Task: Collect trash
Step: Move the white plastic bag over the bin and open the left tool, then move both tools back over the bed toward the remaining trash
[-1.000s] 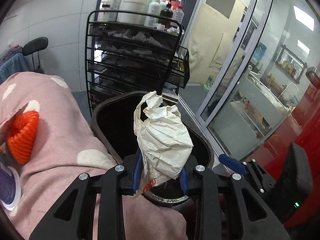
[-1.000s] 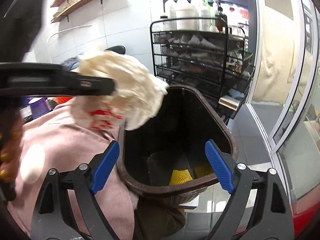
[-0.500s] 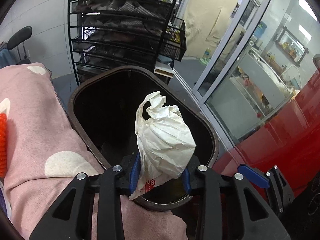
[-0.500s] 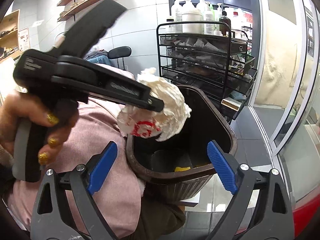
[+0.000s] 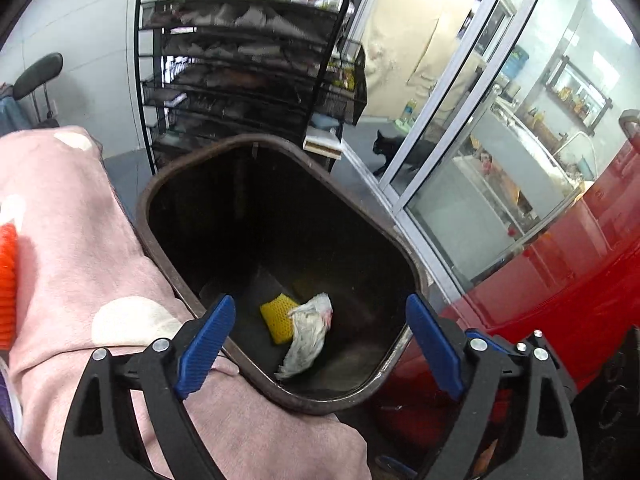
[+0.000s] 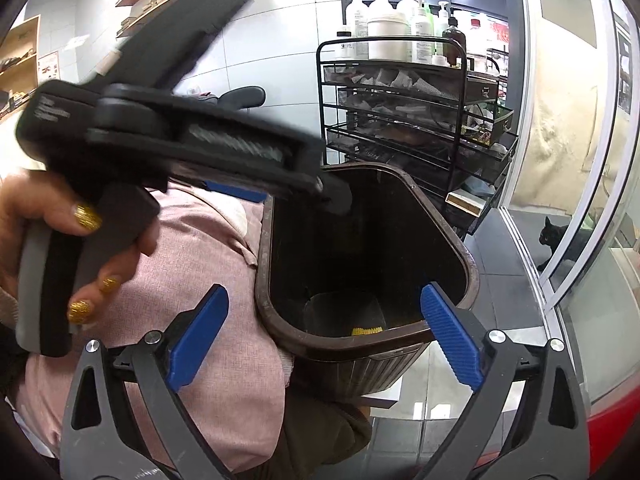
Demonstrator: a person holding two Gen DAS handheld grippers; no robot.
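A dark brown trash bin (image 5: 192,168) stands open beside a pink cloth. On its bottom lies a crumpled white paper bag (image 5: 308,336) with red print, against a yellow mesh piece (image 5: 280,318). My left gripper (image 5: 320,340) hangs over the bin's near rim with its jaws opening wide and nothing between the blue pads. In the right wrist view a hand (image 6: 60,216) holds that gripper's black body (image 6: 192,148) above the bin (image 6: 460,248). My right gripper (image 6: 324,336) sits before the bin, jaws opening wide with nothing between them. Only a yellow edge (image 6: 366,330) of the mesh shows there.
A black wire rack (image 5: 240,60) topped with bottles (image 6: 384,20) stands behind the bin. Pink dotted cloth (image 5: 72,240) covers the surface to the left, with an orange item (image 5: 6,280) at its edge. A black cat (image 5: 400,152) stands by glass doors; a red surface (image 5: 560,260) lies to the right.
The left gripper's jaws opened and let go of the white paper bag, which dropped to the bottom of the bin. That gripper also tipped down over the bin. The right gripper stayed put.
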